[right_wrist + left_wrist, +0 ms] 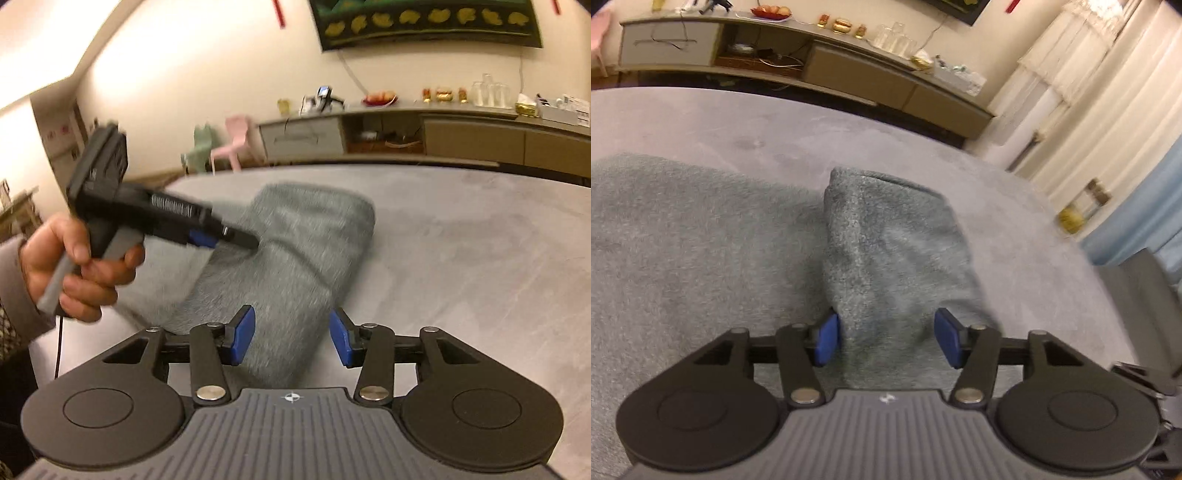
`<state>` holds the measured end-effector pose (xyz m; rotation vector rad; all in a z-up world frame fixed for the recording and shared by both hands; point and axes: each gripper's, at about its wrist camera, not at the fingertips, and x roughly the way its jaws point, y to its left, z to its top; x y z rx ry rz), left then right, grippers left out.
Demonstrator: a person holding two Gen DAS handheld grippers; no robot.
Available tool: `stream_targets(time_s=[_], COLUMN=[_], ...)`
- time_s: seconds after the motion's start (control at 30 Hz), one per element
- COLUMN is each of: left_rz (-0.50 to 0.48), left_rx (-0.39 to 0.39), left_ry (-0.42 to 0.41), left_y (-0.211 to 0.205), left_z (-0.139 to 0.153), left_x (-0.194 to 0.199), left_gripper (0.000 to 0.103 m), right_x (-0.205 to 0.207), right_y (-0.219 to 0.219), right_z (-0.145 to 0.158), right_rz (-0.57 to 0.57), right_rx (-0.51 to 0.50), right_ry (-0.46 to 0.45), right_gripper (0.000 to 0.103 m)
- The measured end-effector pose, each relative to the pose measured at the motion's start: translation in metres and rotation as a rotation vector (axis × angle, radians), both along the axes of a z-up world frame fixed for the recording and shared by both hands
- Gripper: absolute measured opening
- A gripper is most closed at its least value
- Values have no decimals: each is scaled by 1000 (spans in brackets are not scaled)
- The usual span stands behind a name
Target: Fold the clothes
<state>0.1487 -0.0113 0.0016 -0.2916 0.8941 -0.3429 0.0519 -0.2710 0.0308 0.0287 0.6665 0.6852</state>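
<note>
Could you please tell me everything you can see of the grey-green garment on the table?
The grey-green garment looks like soft, fuzzy, heathered knit. It lies on the grey table, partly folded: a rounded, doubled-over flap sits on a flatter, wider part. The left gripper and right gripper each straddle it with blue pads apart, not pressing. Blur hides whether the left one's tip touches it in the right wrist view.

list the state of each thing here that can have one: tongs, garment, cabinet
left tongs: open, jaws on either side of a raised fold, pads not pressing it
right tongs: open, cloth between the jaws, not pinched
grey garment: partly folded, bunched on the grey surface
hand: gripping the left tongs' handle
sideboard: middle compartment open, drawers shut
</note>
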Motion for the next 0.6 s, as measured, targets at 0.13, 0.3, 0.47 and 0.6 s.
stream_targets(time_s=[0.13, 0.3, 0.47, 0.6], left_rz=[33, 23, -92, -210], left_rx=[59, 191, 316, 455], left_ry=[14, -80, -235, -159], left_y=[-1, -7, -48, -111], left_z=[-10, 19, 66, 37], left_x=[11, -2, 3, 58], left_gripper=[52, 54, 58, 54], right_x=[-2, -8, 5, 23], right_y=[25, 38, 8, 25], right_z=[-7, -11, 11, 1], right_rz=[20, 80, -1, -38], right_rx=[-46, -112, 75, 25], right_ry=[10, 33, 42, 35], right_gripper=[46, 45, 53, 47])
